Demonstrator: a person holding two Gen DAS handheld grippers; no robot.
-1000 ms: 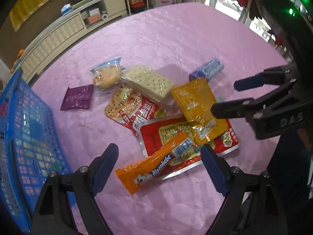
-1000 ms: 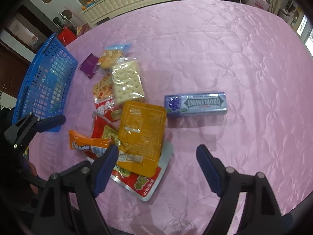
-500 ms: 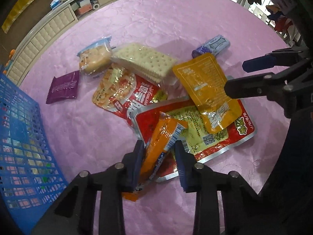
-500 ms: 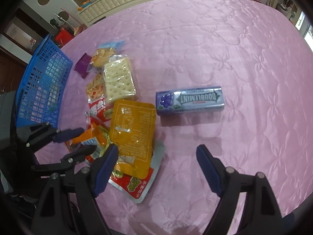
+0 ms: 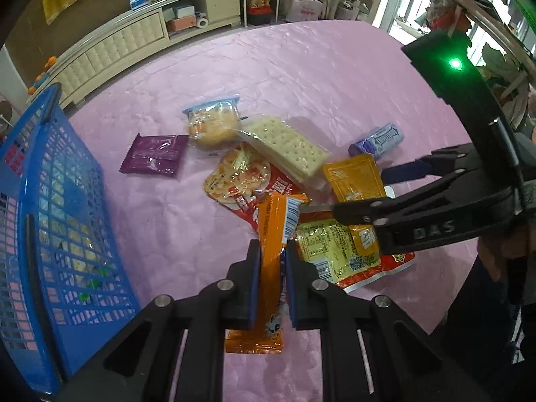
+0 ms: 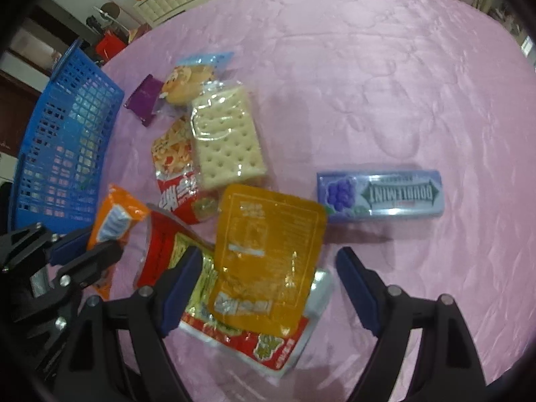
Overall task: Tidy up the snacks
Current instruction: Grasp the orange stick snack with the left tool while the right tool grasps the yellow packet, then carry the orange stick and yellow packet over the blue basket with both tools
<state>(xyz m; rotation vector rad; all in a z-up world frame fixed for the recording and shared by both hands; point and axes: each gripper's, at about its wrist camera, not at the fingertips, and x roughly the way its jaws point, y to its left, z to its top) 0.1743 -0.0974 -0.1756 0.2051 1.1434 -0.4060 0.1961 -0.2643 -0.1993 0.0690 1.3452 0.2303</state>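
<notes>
1. The left tool is clamped on the orange candy stick, which runs between its pads toward 12 o'clock.
2. The blue basket sits at 9 o'clock from that tool on the pink worktop.
3. The right tool is spread wide above the yellow pouch; the gum pack lies at 1 o'clock from it.

orange candy pack, gripped, upright
</notes>
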